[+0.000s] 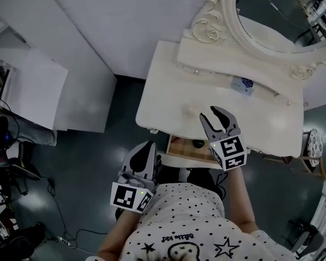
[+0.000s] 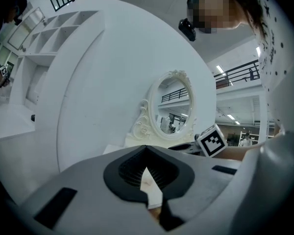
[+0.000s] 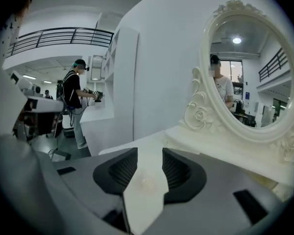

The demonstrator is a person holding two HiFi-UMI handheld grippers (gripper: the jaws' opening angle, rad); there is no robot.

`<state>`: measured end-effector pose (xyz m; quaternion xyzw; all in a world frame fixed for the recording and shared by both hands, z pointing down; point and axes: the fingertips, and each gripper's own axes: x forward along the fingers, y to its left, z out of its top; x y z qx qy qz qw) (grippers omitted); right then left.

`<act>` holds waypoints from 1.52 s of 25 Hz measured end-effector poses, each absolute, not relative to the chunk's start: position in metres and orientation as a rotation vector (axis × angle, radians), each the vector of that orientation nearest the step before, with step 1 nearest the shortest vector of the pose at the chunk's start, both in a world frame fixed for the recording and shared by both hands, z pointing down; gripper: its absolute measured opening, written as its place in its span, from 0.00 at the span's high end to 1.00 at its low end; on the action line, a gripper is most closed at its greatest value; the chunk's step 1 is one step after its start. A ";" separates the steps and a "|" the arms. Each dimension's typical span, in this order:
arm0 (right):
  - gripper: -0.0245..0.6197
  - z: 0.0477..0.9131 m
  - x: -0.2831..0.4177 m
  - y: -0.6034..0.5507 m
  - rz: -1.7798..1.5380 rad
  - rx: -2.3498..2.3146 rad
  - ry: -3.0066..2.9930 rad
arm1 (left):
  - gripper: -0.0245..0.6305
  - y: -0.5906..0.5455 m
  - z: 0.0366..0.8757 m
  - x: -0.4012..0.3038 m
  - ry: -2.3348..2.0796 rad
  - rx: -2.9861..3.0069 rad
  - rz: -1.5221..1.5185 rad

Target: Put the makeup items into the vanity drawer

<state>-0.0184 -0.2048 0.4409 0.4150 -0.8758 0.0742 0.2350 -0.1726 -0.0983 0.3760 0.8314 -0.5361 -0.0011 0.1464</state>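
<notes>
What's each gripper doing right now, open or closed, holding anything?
Left gripper: closed, nothing held.
Right gripper: open, nothing between the jaws.

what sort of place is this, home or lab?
Probably a staged set in a lab or industrial hall, not a home: a white vanity with an ornate mirror stands beside plain white partitions, cables trail across the floor, and a railed mezzanine runs overhead.

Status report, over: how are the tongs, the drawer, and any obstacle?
Left tongs shut, empty, left of the drawer. Right tongs open, empty, over the vanity top. The drawer partly open, dark item inside. No obstacle seen.
</notes>
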 end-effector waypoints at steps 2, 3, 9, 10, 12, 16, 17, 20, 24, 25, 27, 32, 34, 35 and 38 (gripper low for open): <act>0.71 0.460 -0.030 -0.218 0.200 1.077 -2.379 | 0.97 -0.097 0.377 -0.175 -1.555 2.383 -0.002; 0.71 0.471 -0.034 -0.223 0.198 1.046 -2.363 | 0.97 -0.096 0.377 -0.176 -1.558 2.381 -0.001; 0.69 0.542 -0.050 -0.236 0.267 0.907 -2.235 | 0.97 -0.094 0.377 -0.183 -1.580 2.365 0.001; 0.69 0.551 -0.050 -0.236 0.273 0.893 -2.214 | 0.97 -0.094 0.376 -0.184 -1.583 2.363 0.001; 0.68 0.568 -0.050 -0.238 0.289 0.874 -2.174 | 0.97 -0.094 0.377 -0.186 -1.585 2.361 0.002; 0.67 0.589 -0.048 -0.238 0.310 0.863 -2.124 | 0.97 -0.092 0.378 -0.188 -1.583 2.358 0.007; 0.67 0.592 -0.047 -0.238 0.299 0.864 -2.116 | 0.97 -0.092 0.378 -0.189 -1.583 2.357 0.007; 0.69 0.595 -0.046 -0.239 0.291 0.886 -2.112 | 0.97 -0.093 0.379 -0.191 -1.583 2.356 0.003; 0.72 0.586 -0.045 -0.240 0.301 0.921 -2.129 | 0.97 -0.095 0.378 -0.192 -1.573 2.363 -0.003; 0.72 0.579 -0.045 -0.240 0.310 0.942 -2.148 | 0.97 -0.095 0.378 -0.192 -1.570 2.365 -0.005; 0.72 0.562 -0.043 -0.241 0.326 0.996 -2.194 | 0.97 -0.096 0.377 -0.190 -1.561 2.369 -0.007; 0.73 0.509 -0.021 -0.233 0.358 1.175 -2.310 | 0.97 -0.098 0.377 -0.186 -1.535 2.385 -0.012; 0.73 0.484 -0.009 -0.225 0.368 1.259 -2.355 | 0.97 -0.098 0.377 -0.184 -1.523 2.393 -0.012; 0.73 0.471 -0.002 -0.220 0.372 1.302 -2.375 | 0.97 -0.099 0.376 -0.182 -1.515 2.398 -0.012; 0.73 0.439 0.022 -0.200 0.389 1.436 -2.419 | 0.97 -0.102 0.375 -0.177 -1.494 2.414 -0.011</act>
